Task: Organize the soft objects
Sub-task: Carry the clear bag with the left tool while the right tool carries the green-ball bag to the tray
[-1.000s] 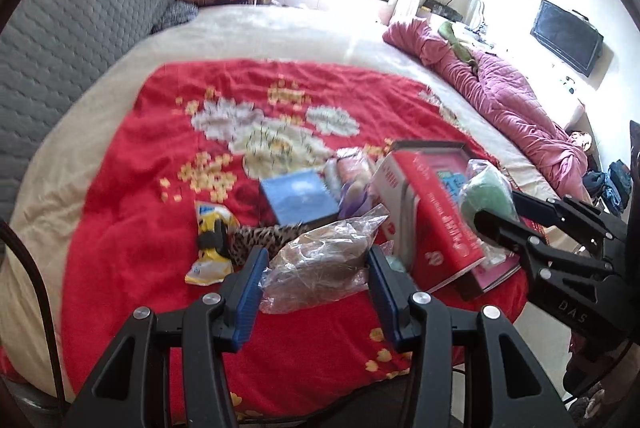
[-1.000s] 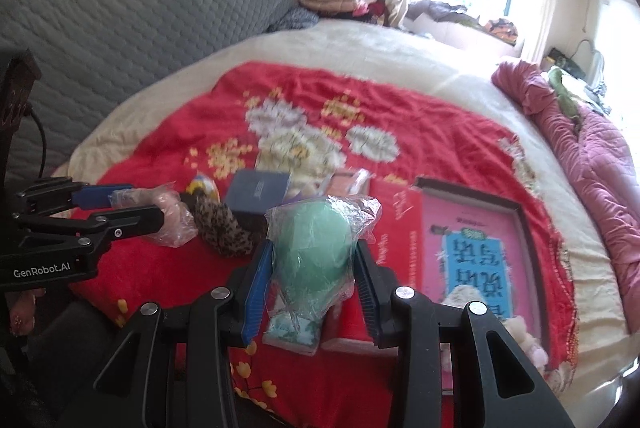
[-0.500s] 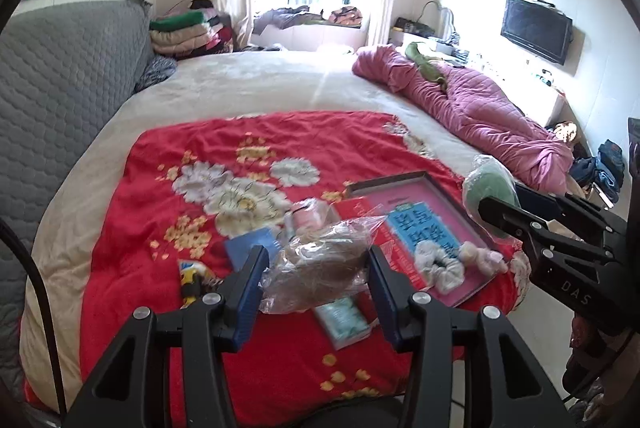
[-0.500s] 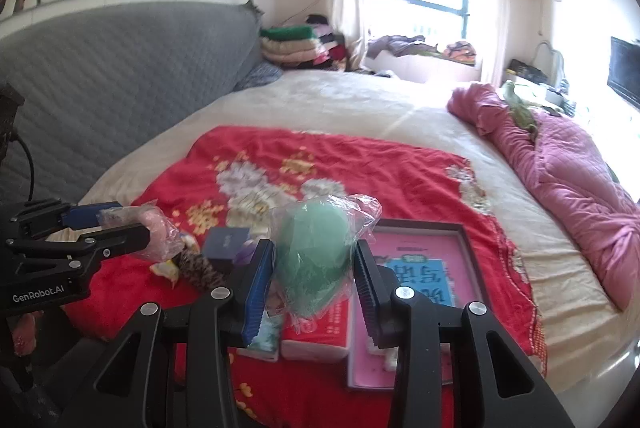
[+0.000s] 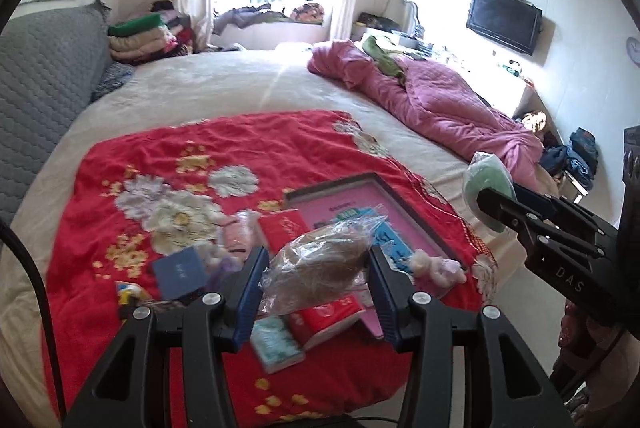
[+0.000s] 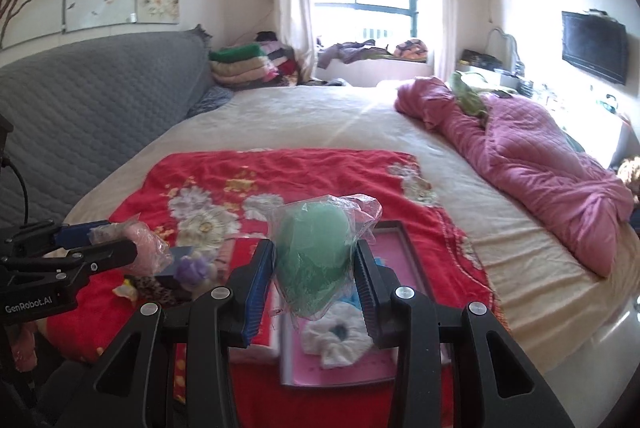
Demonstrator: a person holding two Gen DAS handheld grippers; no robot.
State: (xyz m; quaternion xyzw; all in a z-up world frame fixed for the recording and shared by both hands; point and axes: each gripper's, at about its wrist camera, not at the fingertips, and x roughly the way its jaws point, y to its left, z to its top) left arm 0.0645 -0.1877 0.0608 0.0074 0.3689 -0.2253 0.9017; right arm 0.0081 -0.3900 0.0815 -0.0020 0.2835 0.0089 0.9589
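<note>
Tray (image 6: 416,260) position governs my next move: the pink tray lies on the red blanket (image 6: 304,172) below and just ahead of both claws, its long axis running away from me. My right claw (image 6: 314,278) is clamped on the bagged green ball (image 6: 312,260) and hangs directly over the tray, so I judge it nearer. My left claw (image 5: 316,278) grips the bagged brown wad (image 5: 324,260) above the tray's near left edge, over the red packs (image 5: 328,316).

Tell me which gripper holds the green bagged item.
The right gripper: its bag holds something green, while the left gripper grips a bag of brown stuff.
</note>
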